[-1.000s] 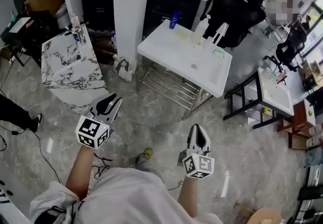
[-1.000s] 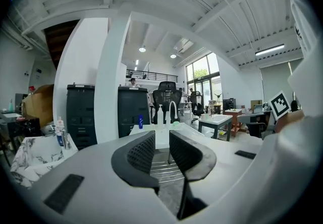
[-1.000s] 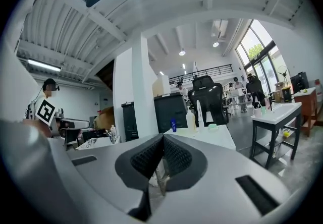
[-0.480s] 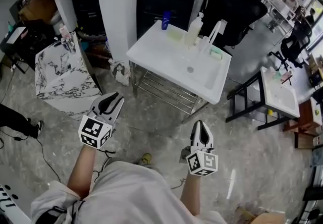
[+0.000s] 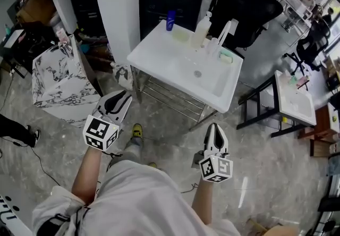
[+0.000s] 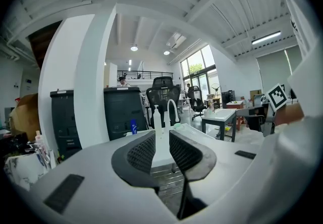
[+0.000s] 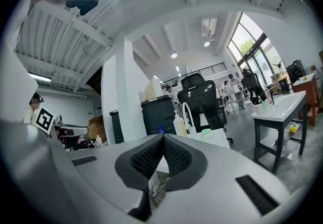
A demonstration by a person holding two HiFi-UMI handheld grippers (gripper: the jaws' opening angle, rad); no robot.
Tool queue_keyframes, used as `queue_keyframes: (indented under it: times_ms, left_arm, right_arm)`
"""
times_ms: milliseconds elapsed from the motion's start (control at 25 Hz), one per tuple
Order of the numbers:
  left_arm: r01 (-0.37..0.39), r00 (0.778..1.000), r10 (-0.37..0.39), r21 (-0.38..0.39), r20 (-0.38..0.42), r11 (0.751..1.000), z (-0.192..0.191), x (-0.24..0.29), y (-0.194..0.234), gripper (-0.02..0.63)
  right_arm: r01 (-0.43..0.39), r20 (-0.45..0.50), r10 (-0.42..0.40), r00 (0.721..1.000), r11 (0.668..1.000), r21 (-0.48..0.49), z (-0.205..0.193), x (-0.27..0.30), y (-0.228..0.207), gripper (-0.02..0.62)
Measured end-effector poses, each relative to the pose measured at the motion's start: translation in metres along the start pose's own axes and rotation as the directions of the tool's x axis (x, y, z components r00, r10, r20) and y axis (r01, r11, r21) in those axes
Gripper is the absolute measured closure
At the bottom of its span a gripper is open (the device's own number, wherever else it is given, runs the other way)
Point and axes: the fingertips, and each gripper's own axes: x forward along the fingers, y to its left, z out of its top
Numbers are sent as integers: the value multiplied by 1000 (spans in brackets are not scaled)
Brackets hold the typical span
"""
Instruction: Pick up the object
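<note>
While the person stands on the grey stone floor (image 5: 265,160) facing a white sink (image 5: 159,55), both grippers hang in the air short of it and neither one holds anything. The left gripper (image 5: 121,100) has its jaws a narrow way apart; in the left gripper view, only the far sink top shows in the slit between its two ribbed black pads (image 6: 141,153). The right gripper (image 5: 215,131) has its jaws pressed together at the tips, with nothing between them. Each gripper carries one marker cube, two in all. Four loose-looking or fixed things stand along the sink's far edge: one blue bottle (image 5: 170,20), one pale pump bottle (image 5: 202,28), one white arched faucet (image 5: 227,30) and one small green item (image 5: 226,57). Which of these the task means cannot be told; all four are well apart from both grippers, on the sink top ahead of them. A second, smaller white sink (image 5: 289,103) on a black stand sits off to the right, near the first sink but apart from it. One white pillar (image 5: 119,11) rises just behind the first sink's left corner, one marbled block (image 5: 53,83) stands to the left of the pillar, and one large black office chair (image 5: 247,3) stands behind the faucet. One yellow shoe (image 5: 137,131) shows on the floor between the grippers.
</note>
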Motion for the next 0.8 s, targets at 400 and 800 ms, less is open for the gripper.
queue_keyframes:
  times_ms: [400, 800]
  left_arm:
    - [22, 999, -21, -32, 48, 999, -1, 80, 44, 512]
    - [112, 994, -112, -68, 2, 991, -2, 216, 127, 512]
  right_arm:
    - [41, 10, -41, 999, 999, -27, 3, 74, -21, 589]
    - [103, -42, -104, 994, 995, -17, 3, 208, -28, 589]
